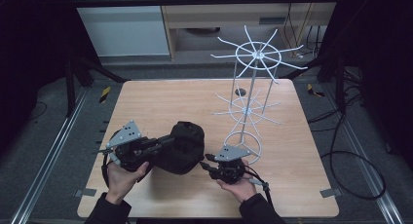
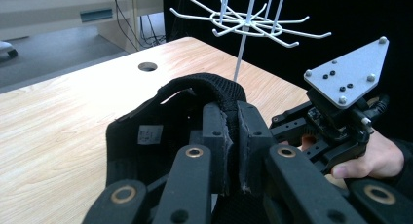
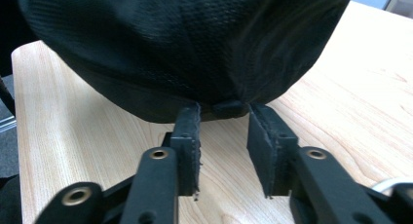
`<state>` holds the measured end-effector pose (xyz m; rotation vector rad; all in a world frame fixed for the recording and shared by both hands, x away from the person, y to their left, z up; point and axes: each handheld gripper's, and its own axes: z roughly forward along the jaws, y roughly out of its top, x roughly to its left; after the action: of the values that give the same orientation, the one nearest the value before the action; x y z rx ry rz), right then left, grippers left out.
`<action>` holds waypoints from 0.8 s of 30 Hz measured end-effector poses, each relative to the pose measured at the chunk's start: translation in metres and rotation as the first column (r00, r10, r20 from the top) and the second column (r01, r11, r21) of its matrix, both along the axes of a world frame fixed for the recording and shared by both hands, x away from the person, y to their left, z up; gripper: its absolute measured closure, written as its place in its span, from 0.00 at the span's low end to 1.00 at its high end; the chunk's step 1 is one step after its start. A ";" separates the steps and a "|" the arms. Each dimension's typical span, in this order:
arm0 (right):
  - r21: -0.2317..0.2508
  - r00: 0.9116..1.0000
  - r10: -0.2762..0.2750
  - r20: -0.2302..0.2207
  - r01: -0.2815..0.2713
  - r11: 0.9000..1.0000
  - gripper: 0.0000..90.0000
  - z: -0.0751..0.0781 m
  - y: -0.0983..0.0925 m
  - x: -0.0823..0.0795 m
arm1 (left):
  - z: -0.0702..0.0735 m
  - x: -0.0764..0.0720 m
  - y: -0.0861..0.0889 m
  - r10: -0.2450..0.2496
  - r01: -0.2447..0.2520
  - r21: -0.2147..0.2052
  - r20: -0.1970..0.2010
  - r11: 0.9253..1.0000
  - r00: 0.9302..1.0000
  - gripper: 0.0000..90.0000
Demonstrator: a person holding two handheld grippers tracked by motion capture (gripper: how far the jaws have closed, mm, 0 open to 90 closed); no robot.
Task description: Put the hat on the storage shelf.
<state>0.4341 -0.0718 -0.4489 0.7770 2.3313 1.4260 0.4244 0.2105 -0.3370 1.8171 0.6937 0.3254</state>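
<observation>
A black cap (image 1: 182,146) is sitting at the near side of the wooden table (image 1: 160,100), between the two hands. The left gripper (image 1: 165,142) is pinching the cap's back rim. In the left gripper view, its jaws are clenched tight on the black strap (image 2: 214,85) at the cap's edge, and they are holding that side up a little.

The right gripper (image 1: 207,161) is coming at the cap from the right. In the right gripper view, its pads (image 3: 190,141) are standing apart, one on each side of a little tab (image 3: 229,107) at the cap's lower edge. They are not squeezing it, so this gripper is released for now.

Far and to the right, a white wire rack (image 1: 253,83) with hook arms is standing on the table. It looks like the cap is going to be hung there.

To do this step well, the right gripper should be sliding in a bit more, so the tab and rim are sitting deep between the pads before they are closing. The left gripper should be keeping its pinch firm and steady, so the cap is not slipping away. Grabbing only the thin edge could be letting the cap drop.
</observation>
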 end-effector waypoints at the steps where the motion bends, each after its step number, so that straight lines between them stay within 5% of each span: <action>1: 0.000 1.000 0.005 0.000 -0.005 1.000 0.77 0.000 0.000 0.000 | 0.000 0.002 0.000 -0.008 0.008 -0.004 -0.007 1.000 1.000 0.93; 11: 0.002 1.000 0.013 0.014 -0.013 1.000 0.84 0.003 -0.002 0.001 | 0.005 0.005 0.004 -0.013 0.013 -0.013 -0.021 1.000 1.000 0.93; 24: 0.028 0.998 0.033 0.058 -0.035 0.999 0.84 0.035 -0.007 -0.013 | 0.005 0.014 0.028 0.125 -0.125 -0.057 0.003 0.991 0.992 0.81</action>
<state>0.4211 -0.0783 -0.4135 0.6976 2.2960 1.4794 0.4384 0.2383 -0.3324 1.7221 0.8070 0.3903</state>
